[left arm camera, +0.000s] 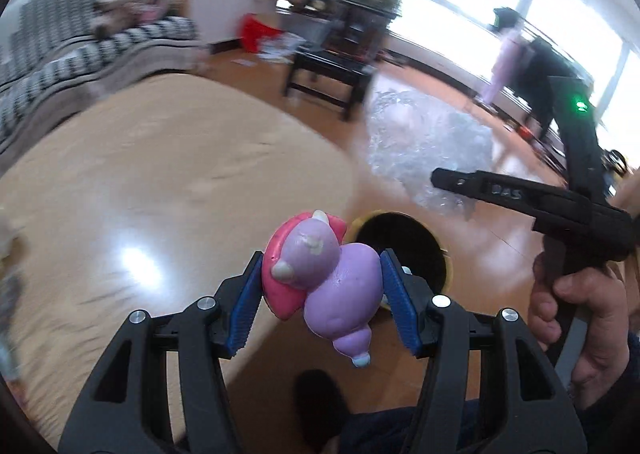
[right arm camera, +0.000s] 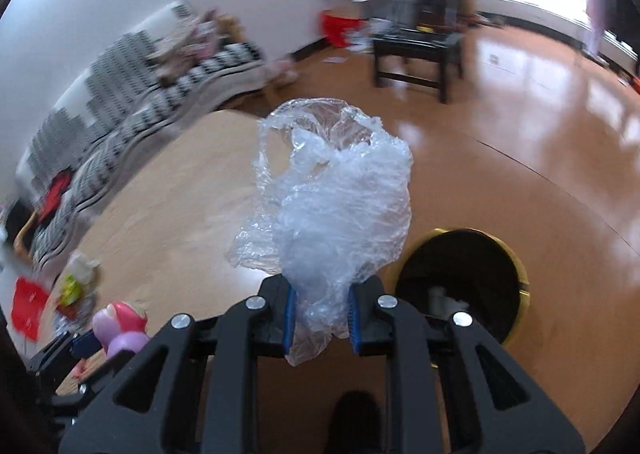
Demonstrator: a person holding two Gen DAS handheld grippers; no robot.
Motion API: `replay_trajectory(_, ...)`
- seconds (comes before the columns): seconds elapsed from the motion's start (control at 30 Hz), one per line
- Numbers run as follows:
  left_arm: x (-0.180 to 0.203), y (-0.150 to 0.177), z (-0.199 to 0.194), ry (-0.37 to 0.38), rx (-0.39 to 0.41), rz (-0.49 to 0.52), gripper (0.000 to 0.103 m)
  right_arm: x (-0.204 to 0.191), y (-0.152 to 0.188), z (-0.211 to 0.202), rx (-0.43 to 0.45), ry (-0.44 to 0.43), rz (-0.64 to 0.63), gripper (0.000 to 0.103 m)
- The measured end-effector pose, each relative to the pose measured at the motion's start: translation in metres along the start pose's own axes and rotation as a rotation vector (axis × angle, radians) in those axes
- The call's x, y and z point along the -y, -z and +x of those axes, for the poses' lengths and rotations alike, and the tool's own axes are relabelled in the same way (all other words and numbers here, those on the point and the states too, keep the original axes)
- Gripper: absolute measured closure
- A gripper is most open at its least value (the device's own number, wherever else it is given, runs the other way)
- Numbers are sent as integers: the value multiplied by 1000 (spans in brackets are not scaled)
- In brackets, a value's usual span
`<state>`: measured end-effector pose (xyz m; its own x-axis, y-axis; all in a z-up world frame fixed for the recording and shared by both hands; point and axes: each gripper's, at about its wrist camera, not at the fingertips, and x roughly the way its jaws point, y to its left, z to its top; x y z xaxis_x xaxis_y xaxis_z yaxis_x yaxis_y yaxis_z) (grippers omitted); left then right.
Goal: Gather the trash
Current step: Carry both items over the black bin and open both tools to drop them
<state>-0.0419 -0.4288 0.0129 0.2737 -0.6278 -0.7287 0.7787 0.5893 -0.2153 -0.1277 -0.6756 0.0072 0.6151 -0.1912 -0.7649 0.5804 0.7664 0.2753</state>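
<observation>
My left gripper is shut on a pink and purple soft toy, its blue pads pressed on both sides. Just beyond the toy stands a round bin with a black inside and yellow rim. My right gripper is shut on a crumpled clear plastic bag that billows up in front of it. The same bin, with white scraps in it, sits on the floor just right of this gripper. The toy and the left gripper show at the lower left of the right wrist view. The bag also shows in the left wrist view.
A beige rug covers the floor beside a striped sofa. A dark low table stands further back near a red bag. Loose wrappers and red scraps lie at the rug's left. A hand holds the right gripper's handle.
</observation>
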Motion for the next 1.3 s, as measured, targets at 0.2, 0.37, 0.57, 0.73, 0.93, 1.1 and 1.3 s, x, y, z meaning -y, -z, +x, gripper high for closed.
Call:
replay_trajectory(0.2,65,2,83,107,-93,92,46,105,12,27,-96,96,177,82)
replay_trajectory(0.37,93,5,153,131,-172,131,46,159,25,55,-162,135,270,82)
replay_trajectory(0.57,93,8,211,114,-258,93,46,188,29,80,-203,119,350,82)
replay_trajectory(0.73,92,4,233,109,-283,79,45,185,28,84,-207,115,342,82)
replay_trajectory(0.93,93,2,251,112,-297,62,42,183,29,89,-227,101,337,82)
replay_trajectory(1.1,96,0,253,118,-288,58,26,180,24,82,-192,114,331,35)
replay_trajectory(1.3,92,-3,240,102,-264,56,16,172,19,76,-171,109,322,35)
